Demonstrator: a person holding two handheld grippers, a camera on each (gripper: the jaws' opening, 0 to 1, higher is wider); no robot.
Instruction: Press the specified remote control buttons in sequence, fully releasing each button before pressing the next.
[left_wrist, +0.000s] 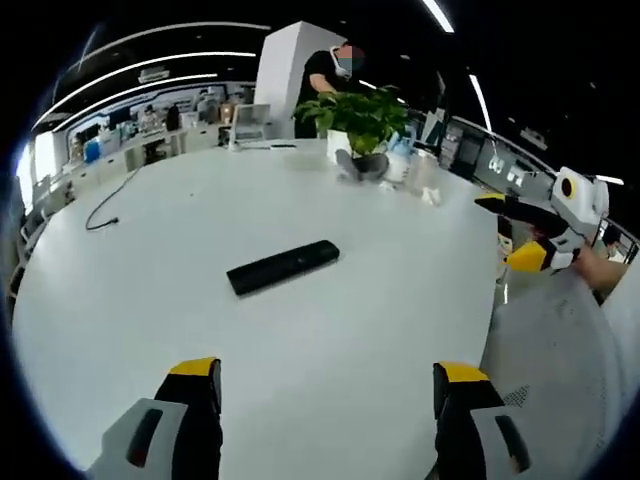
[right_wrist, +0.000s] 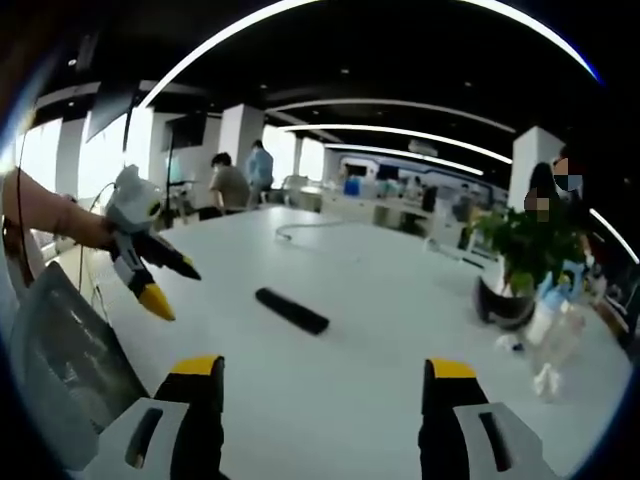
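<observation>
Remote control (left_wrist: 283, 266), black and slim, lies flat on the white tabletop (left_wrist: 150, 290) near the middle of the left gripper view, running from lower left to upper right, with bare surface on every side of it. In the right gripper view the same remote control (right_wrist: 291, 310) sits a little left of centre, slanting from upper left to lower right, well apart from both pairs of tongs.

The tabletop is large and round-edged, and it fills the lower half of both views. At the top centre of the left gripper view a potted plant (left_wrist: 362, 125) stands on its far side, with clear bottles (left_wrist: 420, 178) just beside it; a thin dark cable (left_wrist: 108, 205) trails across the upper left.

The left tongs (left_wrist: 327, 385) rise from the bottom of their own view, yellow-tipped, jaws spread wide and holding nothing, above the tabletop on the near side of the remote. The right tongs (right_wrist: 322, 382) rise likewise from the bottom of theirs, jaws wide and holding nothing. The right tongs also appear at the right edge of the left gripper view, jaws parted, beyond the tabletop's rim.
</observation>
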